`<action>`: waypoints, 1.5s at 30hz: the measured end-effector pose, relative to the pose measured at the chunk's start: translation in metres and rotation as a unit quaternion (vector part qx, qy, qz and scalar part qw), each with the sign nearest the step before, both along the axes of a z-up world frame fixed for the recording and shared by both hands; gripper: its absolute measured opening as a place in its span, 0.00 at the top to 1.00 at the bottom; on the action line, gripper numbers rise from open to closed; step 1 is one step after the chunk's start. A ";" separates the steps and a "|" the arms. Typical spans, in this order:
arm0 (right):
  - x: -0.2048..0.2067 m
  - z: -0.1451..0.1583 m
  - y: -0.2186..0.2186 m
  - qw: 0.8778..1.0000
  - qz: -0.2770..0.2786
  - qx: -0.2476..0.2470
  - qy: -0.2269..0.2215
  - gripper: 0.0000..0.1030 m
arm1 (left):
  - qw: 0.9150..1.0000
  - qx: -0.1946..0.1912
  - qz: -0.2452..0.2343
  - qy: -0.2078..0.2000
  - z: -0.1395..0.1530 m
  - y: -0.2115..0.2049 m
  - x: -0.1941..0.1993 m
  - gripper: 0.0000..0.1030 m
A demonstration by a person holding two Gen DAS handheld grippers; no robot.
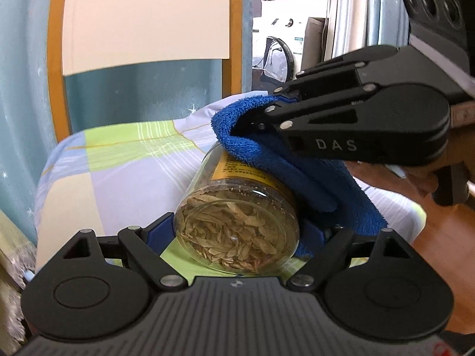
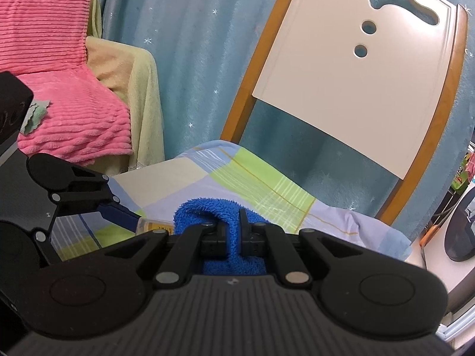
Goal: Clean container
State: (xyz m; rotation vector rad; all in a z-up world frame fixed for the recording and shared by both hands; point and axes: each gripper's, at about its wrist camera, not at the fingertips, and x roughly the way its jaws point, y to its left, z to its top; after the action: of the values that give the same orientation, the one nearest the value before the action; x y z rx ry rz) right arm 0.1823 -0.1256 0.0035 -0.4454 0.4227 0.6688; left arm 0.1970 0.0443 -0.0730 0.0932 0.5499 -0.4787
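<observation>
We see a padded surface under a pastel checked sheet [image 1: 118, 172] of lilac, lime and cream squares. Nothing clearly rests on it: the clear jar of dried flakes [image 1: 237, 231] at 6 o'clock is gripper-held; contact unclear.

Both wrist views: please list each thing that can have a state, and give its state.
Jar: lying sideways, filled with dry flakes, held.
Blue cloth: draped over the jar, pinched.
Left gripper: shut on the jar.
Right gripper: shut on the cloth.
Washing machine: door closed.
</observation>
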 end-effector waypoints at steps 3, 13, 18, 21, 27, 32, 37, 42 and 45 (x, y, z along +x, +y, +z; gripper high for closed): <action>-0.007 0.004 0.000 0.999 0.023 0.016 0.015 0.96 | 0.997 0.068 -0.003 -0.039 -0.002 -0.015 -0.005 0.16; 0.002 0.000 0.001 1.000 0.009 0.014 0.003 0.97 | 0.984 0.155 -0.004 -0.090 -0.006 -0.027 -0.021 0.16; 0.001 -0.001 0.002 1.000 0.014 0.006 -0.006 0.96 | 0.998 0.050 0.005 -0.033 -0.001 -0.010 0.006 0.15; 0.002 -0.001 0.001 1.000 0.011 0.014 -0.001 0.96 | 1.000 -0.001 0.011 -0.003 -0.002 0.001 0.010 0.15; 0.001 0.002 -0.001 1.000 -0.001 0.022 0.014 0.96 | 1.000 0.004 0.004 -0.003 -0.002 -0.002 0.011 0.16; -0.018 0.004 0.003 0.998 0.048 0.026 0.018 0.96 | 0.991 0.118 -0.009 -0.067 -0.005 -0.027 0.000 0.16; -0.017 0.002 0.004 0.999 0.052 0.016 0.006 0.97 | 0.970 0.210 -0.024 -0.119 -0.012 -0.045 -0.012 0.16; 0.006 0.002 -0.007 0.999 0.001 0.042 0.020 0.97 | 0.985 0.152 -0.017 -0.082 -0.002 -0.034 -0.001 0.16; 0.002 0.001 -0.004 1.000 0.005 0.029 0.007 0.97 | 0.997 0.064 -0.006 -0.033 0.004 -0.015 0.012 0.14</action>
State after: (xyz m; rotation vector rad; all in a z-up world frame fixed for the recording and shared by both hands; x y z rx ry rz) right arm 0.1847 -0.1296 0.0042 -0.3873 0.4143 0.6920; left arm 0.2089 0.0297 -0.0689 0.2334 0.5143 -0.4503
